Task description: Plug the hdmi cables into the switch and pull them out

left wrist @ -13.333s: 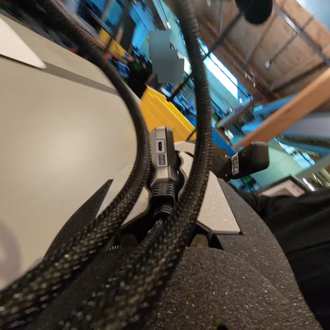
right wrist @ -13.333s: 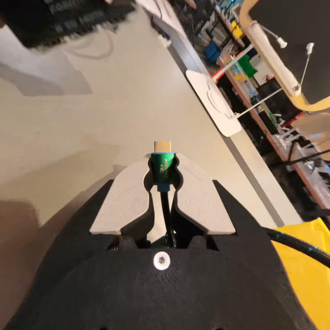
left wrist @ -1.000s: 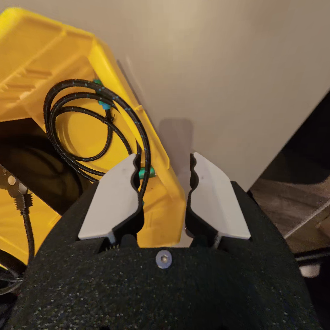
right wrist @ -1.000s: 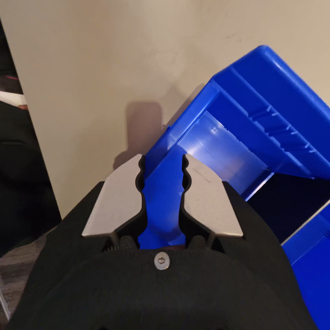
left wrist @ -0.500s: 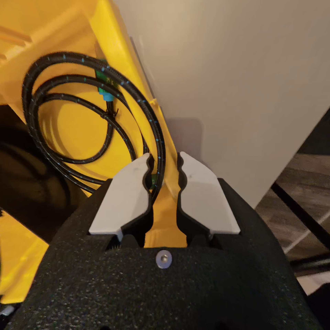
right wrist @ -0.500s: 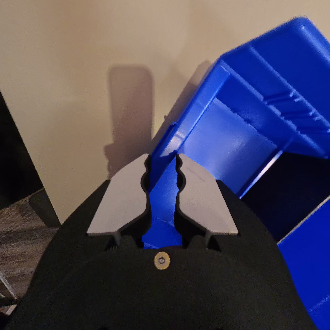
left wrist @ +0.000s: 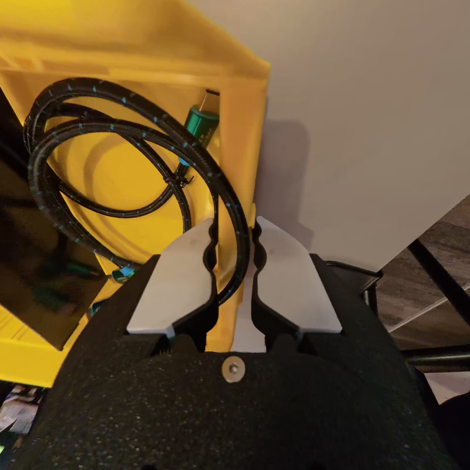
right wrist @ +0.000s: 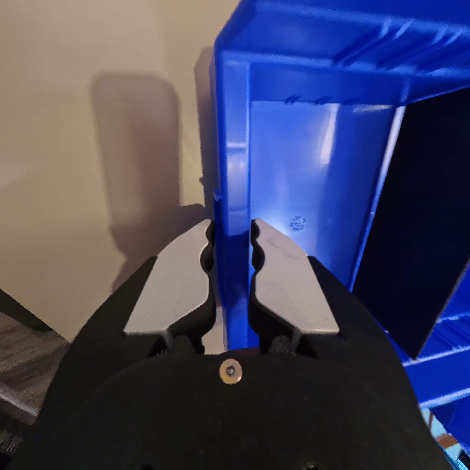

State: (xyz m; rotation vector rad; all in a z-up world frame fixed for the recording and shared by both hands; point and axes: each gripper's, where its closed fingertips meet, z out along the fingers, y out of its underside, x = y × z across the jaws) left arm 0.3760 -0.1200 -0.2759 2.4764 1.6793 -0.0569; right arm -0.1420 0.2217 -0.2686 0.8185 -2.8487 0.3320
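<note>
Surface: a pale beige desk [left wrist: 368,127] fills the background of both wrist views, with dark wood-look floor [left wrist: 432,267] past its edge.
Left tool: the left tool [left wrist: 234,223] has its two grey fingers [left wrist: 178,279] close together, clamped on the side wall of a yellow bin [left wrist: 239,157]; one finger is inside the bin, the other outside against the desk.
Cable at the left tool: a loop of the black braided hdmi cable [left wrist: 127,127] passes through the gap between the fingers, just beside the bin wall; whether it is pinched there cannot be told.
Yellow bin contents: the hdmi cable lies coiled inside, tied with a small black tie [left wrist: 178,181]. Its green plug [left wrist: 201,124] points up toward the bin's far corner; a second green plug [left wrist: 123,273] sits low, just left of the tool.
Yellow bin opening: a dark, blurred area shows at the left; its contents cannot be made out.
Right tool: the right tool [right wrist: 232,223] has its fingers [right wrist: 173,284] close together, gripping the side wall of a blue bin [right wrist: 229,157], one finger outside by the desk and one inside.
Blue bin: smooth blue inner wall, dark opening to the right.
Shadows: both tools cast soft shadows on the desk beside the bins.
Switch: it does not show in either view.
</note>
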